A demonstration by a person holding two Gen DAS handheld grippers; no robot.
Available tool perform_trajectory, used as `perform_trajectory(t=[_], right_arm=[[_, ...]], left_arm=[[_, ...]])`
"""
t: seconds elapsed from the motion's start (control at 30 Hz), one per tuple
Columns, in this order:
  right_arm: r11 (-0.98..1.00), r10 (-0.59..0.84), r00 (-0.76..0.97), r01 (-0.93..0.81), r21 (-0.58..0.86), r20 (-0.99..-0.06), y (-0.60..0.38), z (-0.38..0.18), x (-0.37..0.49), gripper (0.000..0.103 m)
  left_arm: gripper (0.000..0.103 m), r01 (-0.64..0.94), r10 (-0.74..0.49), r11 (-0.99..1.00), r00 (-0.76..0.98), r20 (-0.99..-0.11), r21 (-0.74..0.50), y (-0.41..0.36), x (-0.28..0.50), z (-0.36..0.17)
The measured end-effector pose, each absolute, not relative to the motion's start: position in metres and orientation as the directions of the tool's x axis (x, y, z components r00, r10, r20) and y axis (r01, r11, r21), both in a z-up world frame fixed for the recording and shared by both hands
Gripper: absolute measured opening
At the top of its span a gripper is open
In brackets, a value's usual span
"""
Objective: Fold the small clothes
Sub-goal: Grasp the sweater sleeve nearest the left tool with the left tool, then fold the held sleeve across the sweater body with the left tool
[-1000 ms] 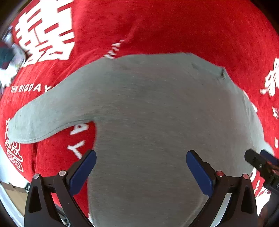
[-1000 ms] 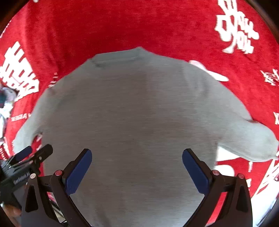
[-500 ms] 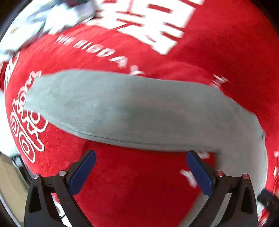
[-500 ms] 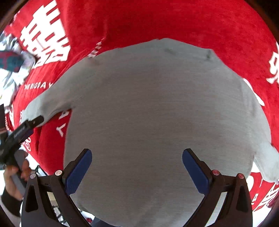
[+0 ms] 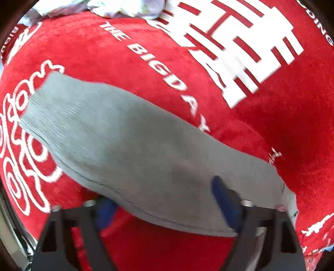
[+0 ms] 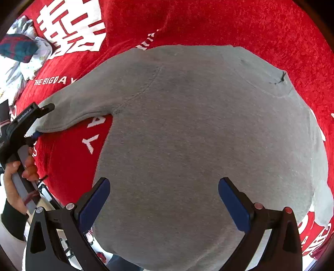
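Note:
A small grey long-sleeved top (image 6: 198,135) lies flat on a red cloth (image 6: 240,23) with white lettering. Its left sleeve (image 5: 129,146) stretches out across the left wrist view. My left gripper (image 5: 167,206) is open, with the sleeve between its jaws: the left blue pad (image 5: 105,210) is under the sleeve's edge, the right pad (image 5: 225,204) on top. In the right wrist view the left gripper (image 6: 38,123) sits at the sleeve's cuff. My right gripper (image 6: 165,204) is open and empty above the top's lower body.
A pile of other clothes, pale and dark plaid (image 6: 20,50), lies at the far left of the red cloth; it also shows in the left wrist view (image 5: 117,8). The table's edge runs along the lower left (image 5: 12,235).
My left gripper has moved left from the top's body out to the sleeve and lowered onto it. The right gripper has shifted slightly and stays open over the body.

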State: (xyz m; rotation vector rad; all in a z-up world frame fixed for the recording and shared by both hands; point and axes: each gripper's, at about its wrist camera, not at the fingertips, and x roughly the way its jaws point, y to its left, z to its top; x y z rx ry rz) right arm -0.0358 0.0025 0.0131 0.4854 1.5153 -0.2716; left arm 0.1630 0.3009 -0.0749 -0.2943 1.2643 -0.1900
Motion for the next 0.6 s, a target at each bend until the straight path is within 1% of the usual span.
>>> perform_trajectory(t=[0.03, 0.07, 0.1, 0.13, 0.17, 0.23, 0.33, 0.43, 0.6], right_arm=[[0.877, 0.129, 0.053, 0.459, 0.139, -0.990, 0.004, 0.012, -0.034, 0.103], [0.877, 0.134, 0.057, 0.457, 0.145, -0.989, 0.004, 0.012, -0.034, 0.103], [0.878, 0.129, 0.066, 0.457, 0.144, -0.990, 0.006, 0.009, -0.032, 0.103], [0.875, 0.133, 0.070, 0.460, 0.150, -0.989, 0.006, 0.010, -0.033, 0.103], [0.871, 0.138, 0.075, 0.465, 0.157, -0.988, 0.005, 0.010, -0.035, 0.103], [0.862, 0.145, 0.085, 0.478, 0.168, -0.986, 0.004, 0.012, -0.038, 0.103], [0.849, 0.143, 0.095, 0.499, 0.172, -0.985, 0.000, 0.015, -0.048, 0.103], [0.827, 0.138, 0.121, 0.532, 0.181, -0.983, -0.010, 0.020, -0.061, 0.103], [0.775, 0.121, 0.175, 0.599, 0.203, -0.977, -0.035, 0.032, -0.086, 0.103]], left_arm=[[0.056, -0.018, -0.288, 0.951, 0.302, -0.909, -0.307, 0.304, 0.164, -0.074], [0.047, -0.013, -0.268, 0.958, 0.306, -0.914, -0.285, 0.305, 0.165, -0.074], [0.027, -0.006, -0.246, 0.966, 0.304, -0.920, -0.260, 0.308, 0.166, -0.076], [0.013, -0.001, -0.252, 0.964, 0.303, -0.919, -0.264, 0.315, 0.167, -0.075], [0.009, -0.002, -0.270, 0.959, 0.307, -0.913, -0.285, 0.321, 0.165, -0.073], [0.008, 0.002, -0.298, 0.949, 0.330, -0.896, -0.315, 0.329, 0.164, -0.063], [0.008, 0.081, -0.297, 0.954, 0.383, -0.875, -0.289, 0.324, 0.156, -0.037], [0.008, 0.206, -0.338, 0.939, 0.423, -0.841, -0.274, 0.299, 0.146, -0.005], [0.008, 0.453, -0.478, 0.848, 0.433, -0.764, -0.274, 0.219, 0.120, 0.052]])
